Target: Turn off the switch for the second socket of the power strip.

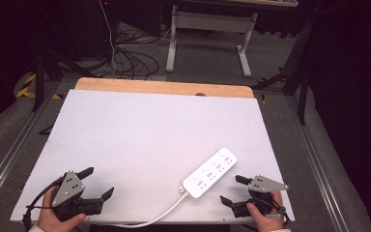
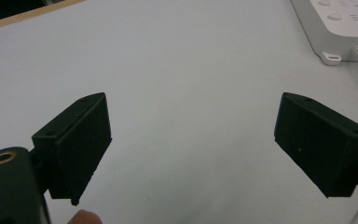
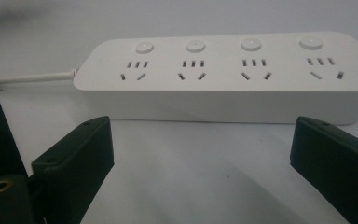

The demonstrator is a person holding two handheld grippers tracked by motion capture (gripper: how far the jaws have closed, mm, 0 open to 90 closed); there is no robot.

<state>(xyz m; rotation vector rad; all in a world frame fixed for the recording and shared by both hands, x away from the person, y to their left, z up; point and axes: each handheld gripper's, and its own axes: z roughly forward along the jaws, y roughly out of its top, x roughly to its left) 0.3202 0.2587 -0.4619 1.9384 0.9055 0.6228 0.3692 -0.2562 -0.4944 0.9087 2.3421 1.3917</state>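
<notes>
The power strip (image 1: 210, 173) lies flat on the white board (image 1: 140, 140), near the front right, sockets up. In the high view its long axis runs on a diagonal, from the near-left end, where the cord (image 1: 162, 213) leaves it, up to the far right. The cord curves back off the front edge of the board. In the right gripper view the strip lies broadside across the frame, four sockets and four round buttons in a row.

The right gripper (image 1: 233, 189) sits just beside the strip's long side, jaws wide and empty. Taken across its width near one end, the smooth, light strip would likely pivot or slide, and the trailing cord could drag it askew or snag at the board's edge. A jaw coming down on top might also press a button.

The left gripper (image 1: 97, 182) rests well apart at the front left, jaws likewise wide, holding nothing.
</notes>
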